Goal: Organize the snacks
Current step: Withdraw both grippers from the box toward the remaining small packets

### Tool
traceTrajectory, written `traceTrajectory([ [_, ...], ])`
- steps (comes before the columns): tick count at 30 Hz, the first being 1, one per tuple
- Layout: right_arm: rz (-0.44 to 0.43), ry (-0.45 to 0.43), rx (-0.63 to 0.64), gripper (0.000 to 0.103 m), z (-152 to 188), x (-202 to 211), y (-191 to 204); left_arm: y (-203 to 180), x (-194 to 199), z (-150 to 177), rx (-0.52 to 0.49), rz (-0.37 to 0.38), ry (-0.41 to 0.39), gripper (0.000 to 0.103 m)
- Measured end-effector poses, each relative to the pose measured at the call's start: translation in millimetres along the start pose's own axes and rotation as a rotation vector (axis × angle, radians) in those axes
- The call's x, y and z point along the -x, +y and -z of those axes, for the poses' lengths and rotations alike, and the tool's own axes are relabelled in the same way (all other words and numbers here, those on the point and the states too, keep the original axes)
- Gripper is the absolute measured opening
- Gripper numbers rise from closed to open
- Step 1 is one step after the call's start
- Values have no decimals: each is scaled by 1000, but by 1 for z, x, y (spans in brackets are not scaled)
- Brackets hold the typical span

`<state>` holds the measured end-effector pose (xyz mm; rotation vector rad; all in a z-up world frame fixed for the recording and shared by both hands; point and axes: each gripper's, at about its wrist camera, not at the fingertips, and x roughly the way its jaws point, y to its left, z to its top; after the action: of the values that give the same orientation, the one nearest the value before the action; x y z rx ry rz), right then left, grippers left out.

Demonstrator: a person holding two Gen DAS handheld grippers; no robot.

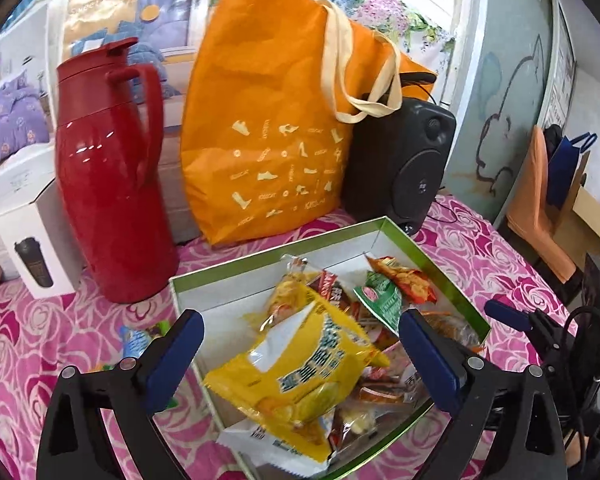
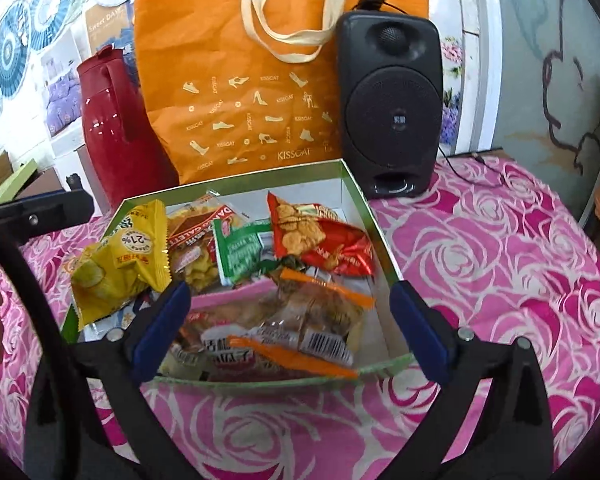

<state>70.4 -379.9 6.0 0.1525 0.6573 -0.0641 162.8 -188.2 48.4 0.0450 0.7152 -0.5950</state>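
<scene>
Left wrist view: my left gripper [image 1: 302, 354] hangs over the near-left part of the box [image 1: 276, 242], jaws wide apart, nothing clamped; the yellow pack [image 1: 300, 376] lies between them but I see no pad pressing it.
Stray pack: a small blue-green packet [image 1: 140, 338] lies on the cloth [image 1: 32, 340] left of the box, just outside its wall; I judge it is still to be put in.
Yellow pack: puffed with air, light, crinkly and slick; it sits tilted on top of the pile at the left. I would pinch the flat crimped seam, not the belly, which would squash or slip.
Green pack: the green pack [image 2: 238, 254] is small and flat, mid-box, half under its neighbours; its top seam is the free edge to take.
Red pack: the red pack [image 2: 320, 238] lies far right in the box, foil, light, with brittle biscuits inside by the print; I judge it wants a gentle grip on an end seam.
Clear packs: the orange-striped packs [image 2: 300, 320] lie near right, soft film, likely slippery.
Right wrist view: my right gripper [image 2: 290, 328] hovers over the near wall of the box, jaws spread, holding nothing.
Box: thin card, open-topped, on the table; I judge it would slide if pushed.
</scene>
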Motion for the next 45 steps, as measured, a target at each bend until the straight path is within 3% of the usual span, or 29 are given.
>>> traceTrajectory([
  [15,-54,-9,65,101,-1,29,54,37,50,21,85,-80,-20,100],
  [30,-147,26,173,101,9,33,144,85,96,47,164,-110,-56,100],
  [35,-239,73,191,101,15,23,178,118,106,58,197,-145,-64,100],
  [40,-374,145,166,101,17,4,213,167,111,64,296,-169,-76,100],
  [45,-380,167,227,95,18,-14,243,205,109,71,367,-164,-81,99],
])
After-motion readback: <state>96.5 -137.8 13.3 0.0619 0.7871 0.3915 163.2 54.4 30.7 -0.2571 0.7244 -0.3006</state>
